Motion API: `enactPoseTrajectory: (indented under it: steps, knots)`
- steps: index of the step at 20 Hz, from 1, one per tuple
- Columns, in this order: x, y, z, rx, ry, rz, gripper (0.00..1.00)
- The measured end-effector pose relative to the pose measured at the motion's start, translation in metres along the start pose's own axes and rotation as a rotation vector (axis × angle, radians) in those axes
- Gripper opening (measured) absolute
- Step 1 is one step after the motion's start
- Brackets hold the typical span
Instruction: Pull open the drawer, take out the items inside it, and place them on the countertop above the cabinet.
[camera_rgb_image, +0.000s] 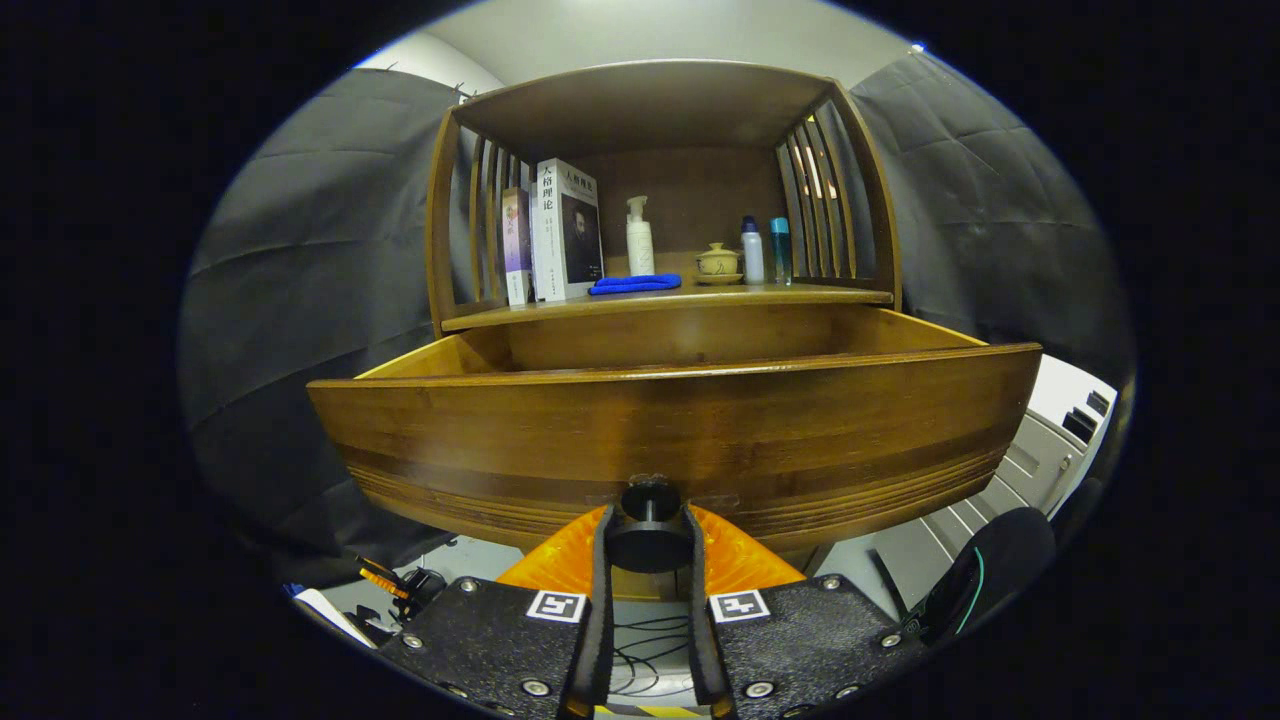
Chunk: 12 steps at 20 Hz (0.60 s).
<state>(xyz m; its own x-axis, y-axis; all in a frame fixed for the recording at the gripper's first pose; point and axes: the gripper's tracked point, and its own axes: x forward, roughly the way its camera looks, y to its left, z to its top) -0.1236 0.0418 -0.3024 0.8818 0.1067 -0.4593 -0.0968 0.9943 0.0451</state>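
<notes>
Drawers: one drawer, pulled out.
Knobs: one knob on the drawer front, with the gripper fingers closed against it on both sides.
Grippers: one.
Books: two books, upright, side by side on the countertop.
Pump bottles: one pump bottle.
Small bottles: two small bottles, standing just beside each other.
Cloths: one cloth, folded, lying on the countertop.
Teapots: one teapot.

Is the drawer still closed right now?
No, the drawer is pulled well out from under the countertop, with the gripper jaws shut on its knob.
</notes>
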Motion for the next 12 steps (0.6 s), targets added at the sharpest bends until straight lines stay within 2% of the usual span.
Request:
enactPoseTrajectory:
  steps: [5, 9, 12]
  knots:
    - [-0.014, 0.005, -0.009, 0.023, 0.036, 0.003, 0.31]
    - [-0.023, 0.006, -0.008, 0.011, 0.034, 0.05, 0.69]
    - [-0.037, 0.002, 0.013, -0.01, -0.025, 0.06, 0.97]
